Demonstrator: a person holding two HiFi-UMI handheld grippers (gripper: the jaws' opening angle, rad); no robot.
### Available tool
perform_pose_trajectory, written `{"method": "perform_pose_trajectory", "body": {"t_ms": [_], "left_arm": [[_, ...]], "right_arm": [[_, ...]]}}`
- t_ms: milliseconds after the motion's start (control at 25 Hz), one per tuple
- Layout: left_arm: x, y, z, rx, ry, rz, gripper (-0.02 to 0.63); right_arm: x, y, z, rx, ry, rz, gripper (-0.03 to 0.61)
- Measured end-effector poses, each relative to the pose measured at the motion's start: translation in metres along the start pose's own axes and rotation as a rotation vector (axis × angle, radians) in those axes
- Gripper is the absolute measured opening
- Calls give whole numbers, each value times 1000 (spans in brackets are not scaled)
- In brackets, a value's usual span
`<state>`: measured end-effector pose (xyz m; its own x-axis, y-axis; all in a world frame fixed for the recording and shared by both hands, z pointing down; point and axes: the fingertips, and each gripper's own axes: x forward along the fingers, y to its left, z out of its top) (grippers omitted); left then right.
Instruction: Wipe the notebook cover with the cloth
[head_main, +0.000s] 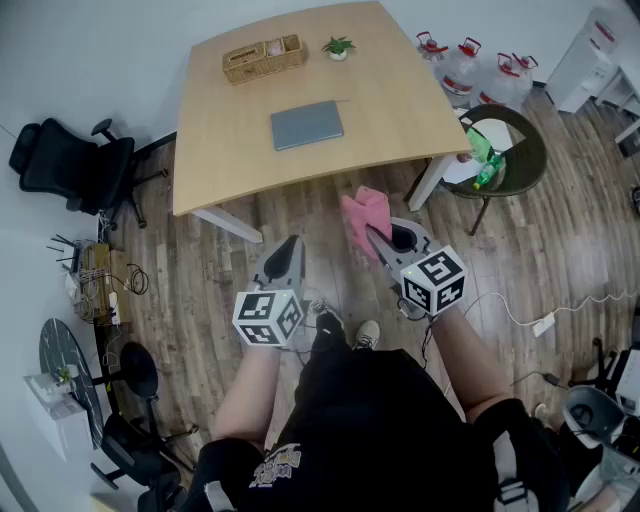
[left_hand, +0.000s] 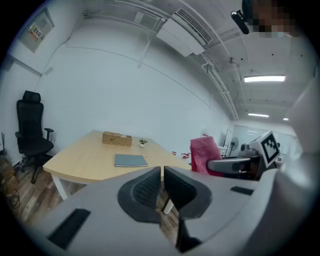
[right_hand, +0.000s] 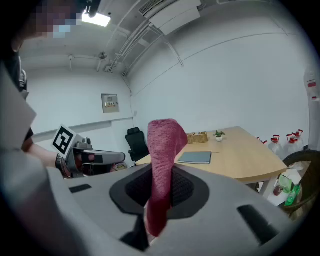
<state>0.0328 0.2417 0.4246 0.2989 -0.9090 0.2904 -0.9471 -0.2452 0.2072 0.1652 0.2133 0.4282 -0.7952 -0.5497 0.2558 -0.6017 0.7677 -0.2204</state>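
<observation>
A grey notebook (head_main: 307, 125) lies flat near the middle of the wooden table (head_main: 220, 150); it shows too as the notebook (left_hand: 130, 160) in the left gripper view and the notebook (right_hand: 195, 157) in the right gripper view. My right gripper (head_main: 372, 240) is shut on a pink cloth (head_main: 363, 212), held up in the air short of the table's near edge. The cloth (right_hand: 162, 165) stands up between the jaws. My left gripper (head_main: 287, 250) is shut with nothing in it, beside the right one, over the floor.
A wicker basket (head_main: 263, 58) and a small potted plant (head_main: 338, 47) stand at the table's far edge. A black office chair (head_main: 70, 165) is at the left. A round side table (head_main: 510, 150) with green bottles and several water jugs (head_main: 470, 65) stand at the right.
</observation>
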Motion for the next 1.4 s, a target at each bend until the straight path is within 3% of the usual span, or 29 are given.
{"method": "perform_pose_trajectory", "body": {"t_ms": [800, 1400], "left_arm": [[7, 29, 10, -17, -3, 2, 17], [63, 115, 22, -60, 42, -4, 20]], "right_arm": [[24, 1, 12, 22, -13, -8, 64], [127, -22, 28, 72, 32, -14, 64]]}}
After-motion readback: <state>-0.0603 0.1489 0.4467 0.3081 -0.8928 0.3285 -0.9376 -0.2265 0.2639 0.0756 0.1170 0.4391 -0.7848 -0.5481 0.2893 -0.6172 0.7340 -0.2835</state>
